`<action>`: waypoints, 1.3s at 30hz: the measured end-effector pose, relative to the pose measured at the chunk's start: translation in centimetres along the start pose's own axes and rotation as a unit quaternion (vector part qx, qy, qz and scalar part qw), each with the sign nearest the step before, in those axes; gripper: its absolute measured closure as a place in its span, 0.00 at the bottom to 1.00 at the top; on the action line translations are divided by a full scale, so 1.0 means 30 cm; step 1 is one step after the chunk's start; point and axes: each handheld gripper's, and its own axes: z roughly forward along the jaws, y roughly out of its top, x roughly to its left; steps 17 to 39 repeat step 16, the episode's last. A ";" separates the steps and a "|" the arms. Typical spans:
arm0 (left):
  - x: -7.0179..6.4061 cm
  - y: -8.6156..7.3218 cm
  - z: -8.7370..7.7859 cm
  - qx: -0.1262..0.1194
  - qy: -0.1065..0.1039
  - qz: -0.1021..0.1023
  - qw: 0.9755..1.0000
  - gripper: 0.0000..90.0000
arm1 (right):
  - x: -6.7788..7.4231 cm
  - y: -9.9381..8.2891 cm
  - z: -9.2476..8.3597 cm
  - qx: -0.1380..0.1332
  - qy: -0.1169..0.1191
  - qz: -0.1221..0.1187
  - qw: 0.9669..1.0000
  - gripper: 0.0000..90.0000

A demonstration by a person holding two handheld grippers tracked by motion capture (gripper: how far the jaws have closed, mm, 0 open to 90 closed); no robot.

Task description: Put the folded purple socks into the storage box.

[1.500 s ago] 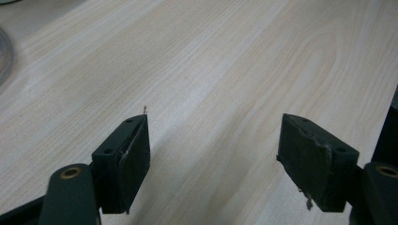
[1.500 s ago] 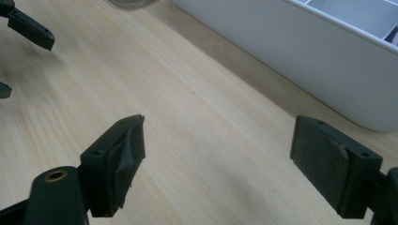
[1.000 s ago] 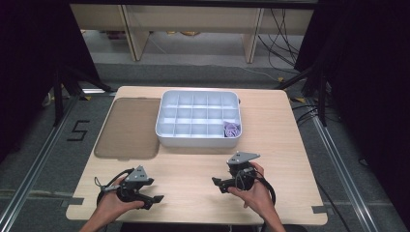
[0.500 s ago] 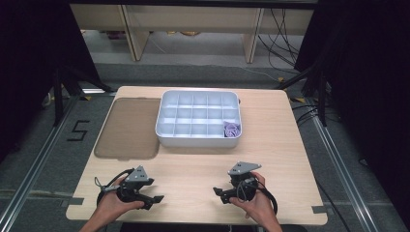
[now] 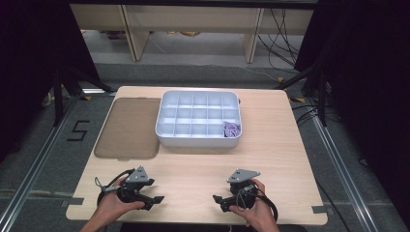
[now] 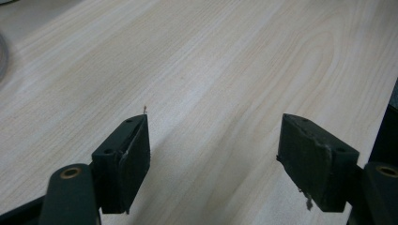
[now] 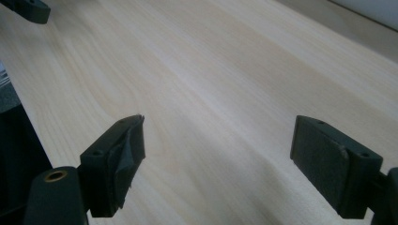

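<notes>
Tongs are both resting wide apart and empty at the near edge of the table (image 5: 290,145), left tongs (image 5: 153,199) and right tongs (image 5: 218,199). The divided tray (image 5: 197,139) is lying ahead, long axis crosswise; its purple item (image 5: 232,130) is sitting nearer the right hand (image 5: 254,212). A brown lid (image 5: 128,128) is lying beside the tray. Dark curtains are flanking the room.

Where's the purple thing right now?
In the high view, the purple thing lies in the white tray's near-right corner compartment, far from both grippers.

Both grippers are black: the left gripper (image 5: 155,199) and right gripper (image 5: 218,199) carry grey three-cornered plates (black cables trailing), with worn finger pads (image 6: 136,157).
</notes>
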 end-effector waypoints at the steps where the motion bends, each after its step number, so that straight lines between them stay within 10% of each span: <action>1: 0.000 0.000 0.000 0.000 0.000 0.000 1.000 0.28 | 0.007 0.000 -0.005 0.014 0.001 0.013 1.000 0.21; 39: 0.005 0.000 -0.002 0.008 0.005 0.008 1.000 0.28 | -0.001 -0.010 0.002 0.016 -0.004 0.010 1.000 0.20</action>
